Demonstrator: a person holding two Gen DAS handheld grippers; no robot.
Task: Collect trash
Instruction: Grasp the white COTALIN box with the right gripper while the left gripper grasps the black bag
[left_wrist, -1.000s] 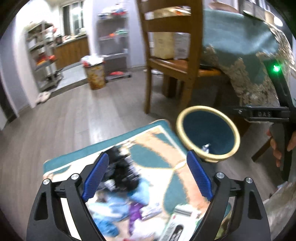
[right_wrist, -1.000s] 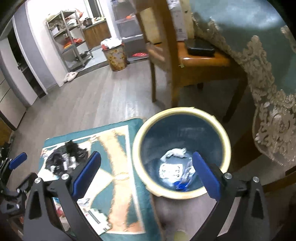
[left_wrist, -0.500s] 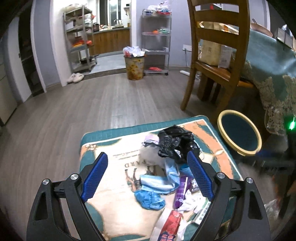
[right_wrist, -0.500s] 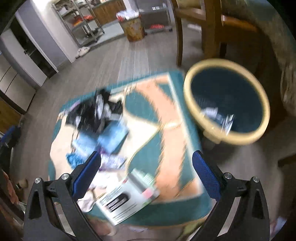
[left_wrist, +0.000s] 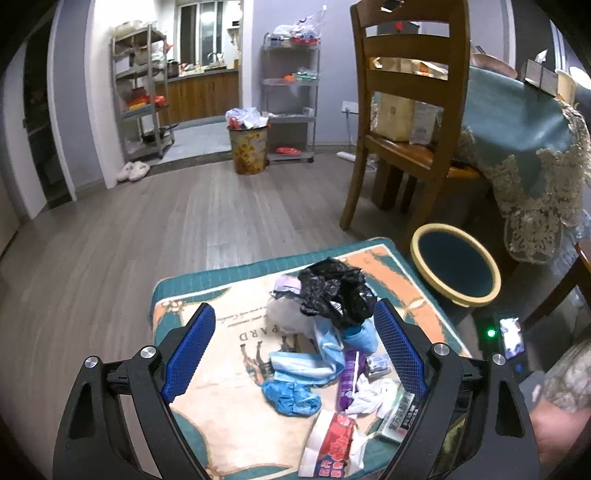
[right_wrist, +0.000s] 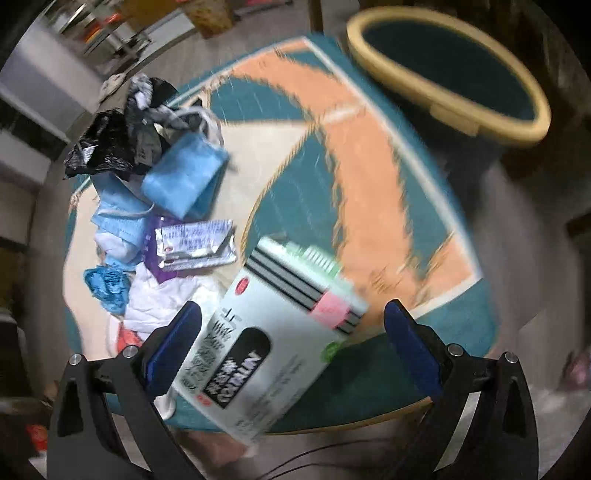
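Observation:
A pile of trash lies on a patterned mat (left_wrist: 221, 402): a black plastic bag (left_wrist: 334, 291), blue masks (left_wrist: 306, 365), a blue glove (left_wrist: 290, 397), a purple wrapper (left_wrist: 347, 380), a red-and-white wrapper (left_wrist: 330, 443). My left gripper (left_wrist: 293, 354) is open and empty above the pile. My right gripper (right_wrist: 291, 350) is open over a white carton (right_wrist: 273, 343) at the mat's near edge; the carton lies between its fingers. A silver foil packet (right_wrist: 195, 247) lies beside it. The teal bin with a yellow rim (left_wrist: 456, 264) stands off the mat's right side, also in the right wrist view (right_wrist: 447, 79).
A wooden chair (left_wrist: 406, 122) and a table with a teal lace-edged cloth (left_wrist: 528, 140) stand behind the bin. A full flowered trash can (left_wrist: 248, 146) and metal shelves (left_wrist: 142, 88) stand far back. A phone (left_wrist: 511, 338) lies at the right.
Both grippers swung from the bin back to the mat. The left now faces the trash pile. The right dropped low over the white carton.

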